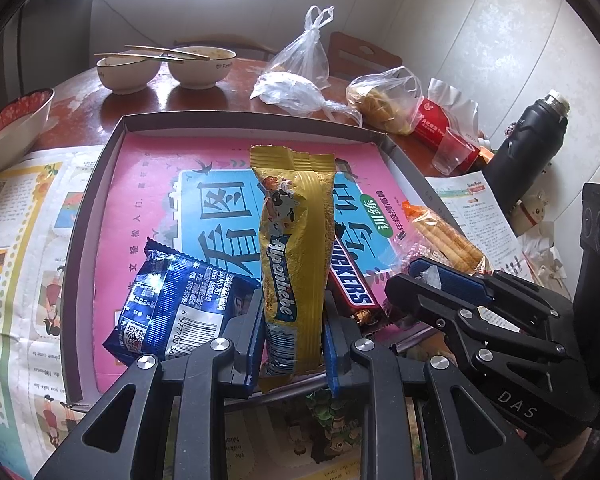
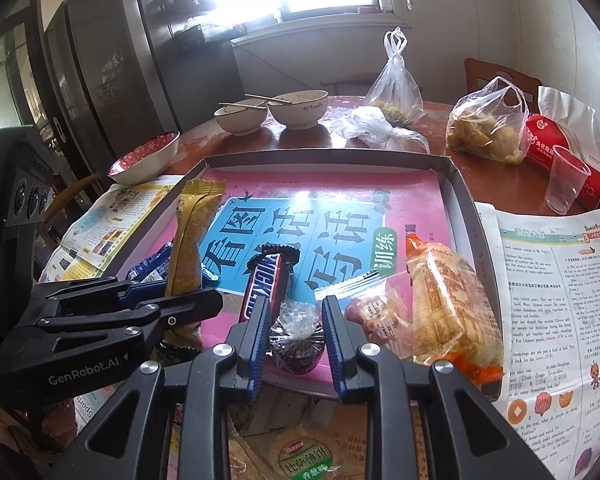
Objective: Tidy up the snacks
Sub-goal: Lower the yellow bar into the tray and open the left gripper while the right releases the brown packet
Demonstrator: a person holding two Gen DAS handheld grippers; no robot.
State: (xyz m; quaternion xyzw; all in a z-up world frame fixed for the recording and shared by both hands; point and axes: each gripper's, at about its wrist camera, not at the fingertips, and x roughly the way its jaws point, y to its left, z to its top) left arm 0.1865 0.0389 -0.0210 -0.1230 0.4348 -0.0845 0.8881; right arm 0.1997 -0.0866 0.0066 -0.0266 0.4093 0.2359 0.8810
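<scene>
A shallow grey box [image 1: 100,184] [image 2: 460,200] lined with a pink and blue sheet holds the snacks. My left gripper [image 1: 294,320] [image 2: 196,290] is shut on a gold Alpenliebe pack [image 1: 296,232] [image 2: 192,236], which stands upright over the box's near edge. My right gripper [image 2: 296,320] [image 1: 410,276] is shut on a small dark round snack in clear cellophane [image 2: 296,344] at the near edge. Lying in the box are a Snickers bar [image 2: 266,284] [image 1: 352,284], a blue pack [image 1: 172,304] [image 2: 152,268], an orange wafer pack [image 2: 448,300] [image 1: 448,236] and a reddish pack [image 2: 376,320].
Newspapers [image 1: 20,240] [image 2: 548,300] flank the box. Behind it on the brown table stand two bowls with chopsticks [image 2: 272,114], a red-rimmed bowl [image 2: 148,160], plastic bags [image 2: 488,128], a red tissue pack [image 2: 556,152], a clear cup [image 2: 566,184] and a black flask [image 1: 528,152].
</scene>
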